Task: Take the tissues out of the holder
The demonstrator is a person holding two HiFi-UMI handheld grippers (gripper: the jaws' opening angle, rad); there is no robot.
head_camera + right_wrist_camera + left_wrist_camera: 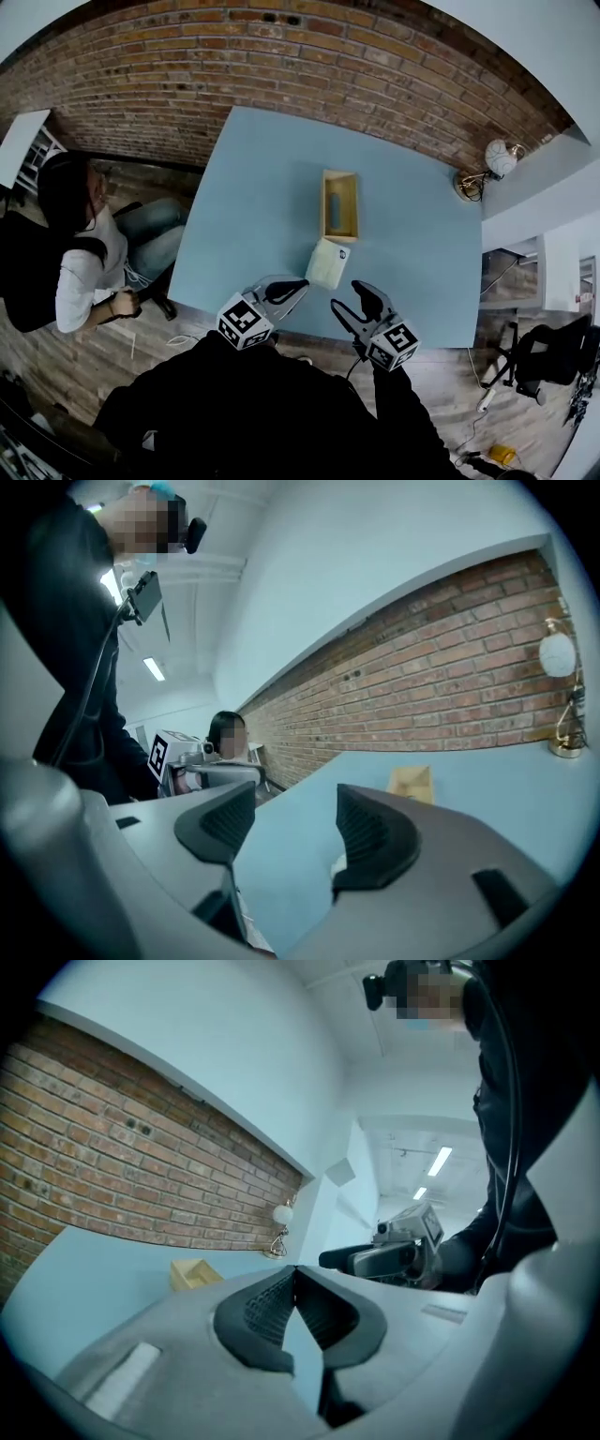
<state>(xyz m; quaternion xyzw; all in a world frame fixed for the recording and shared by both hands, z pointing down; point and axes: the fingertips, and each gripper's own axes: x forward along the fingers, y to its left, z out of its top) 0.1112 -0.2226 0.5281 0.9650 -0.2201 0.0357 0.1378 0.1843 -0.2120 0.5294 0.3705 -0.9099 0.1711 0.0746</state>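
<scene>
A wooden tissue holder (338, 204) lies on the blue table (253, 206), empty as far as its slot shows. A white tissue pack (328, 262) rests on the table just in front of it, apart from both grippers. My left gripper (286, 287) hovers over the table's near edge, left of the pack, its jaws shut with nothing between them (295, 1274). My right gripper (354, 302) hangs right of the pack, open and empty (295, 822). The holder (195, 1273) (411, 782) shows far off in both gripper views.
A globe lamp (497, 159) stands at the table's far right corner by the brick wall (281, 56). A person (75, 244) sits at the table's left side. A stand and cables (506, 375) lie on the floor at the right.
</scene>
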